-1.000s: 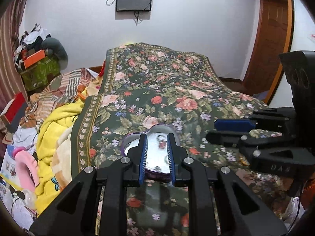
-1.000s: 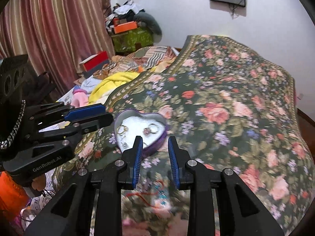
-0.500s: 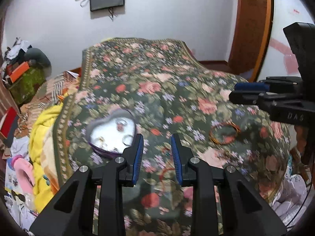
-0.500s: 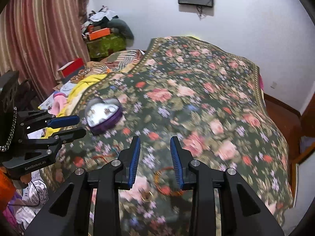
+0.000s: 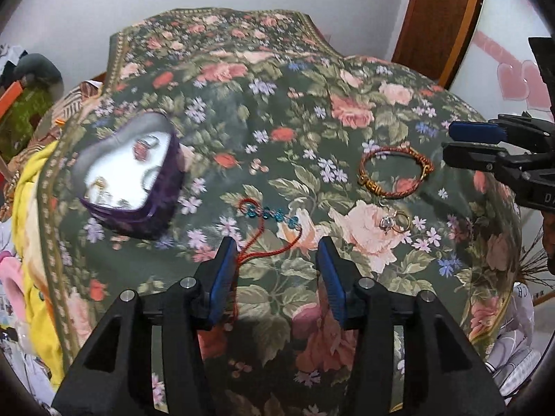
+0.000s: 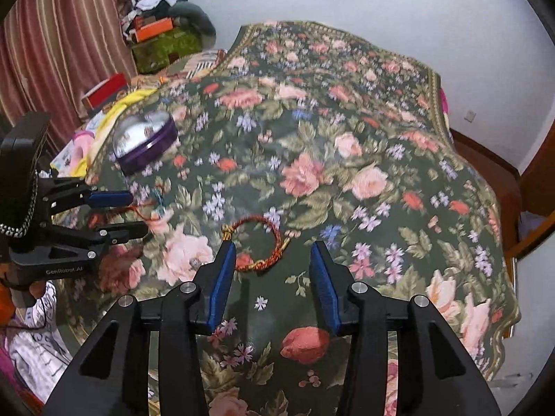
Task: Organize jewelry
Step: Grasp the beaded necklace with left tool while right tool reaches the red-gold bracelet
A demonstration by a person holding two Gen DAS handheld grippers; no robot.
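fingers of both grippers stood wide open, empty — left gripper (image 5: pixel 277 260) should straddle the red cord (image 5: pixel 258 239), right gripper (image 6: pixel 273 263) the bangle (image 6: pixel 258 244).

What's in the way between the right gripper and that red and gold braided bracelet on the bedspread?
Nothing visible. The right gripper is open, and the red and gold braided bracelet lies flat on the floral bedspread just ahead of its fingertips, with only bare cloth between them.

White walls (image 6: pixel 416 10), striped curtain (image 6: pixel 52 45) — wooden door (image 5: pixel 440 17), floral-covered bed (image 6: pixel 347 121)
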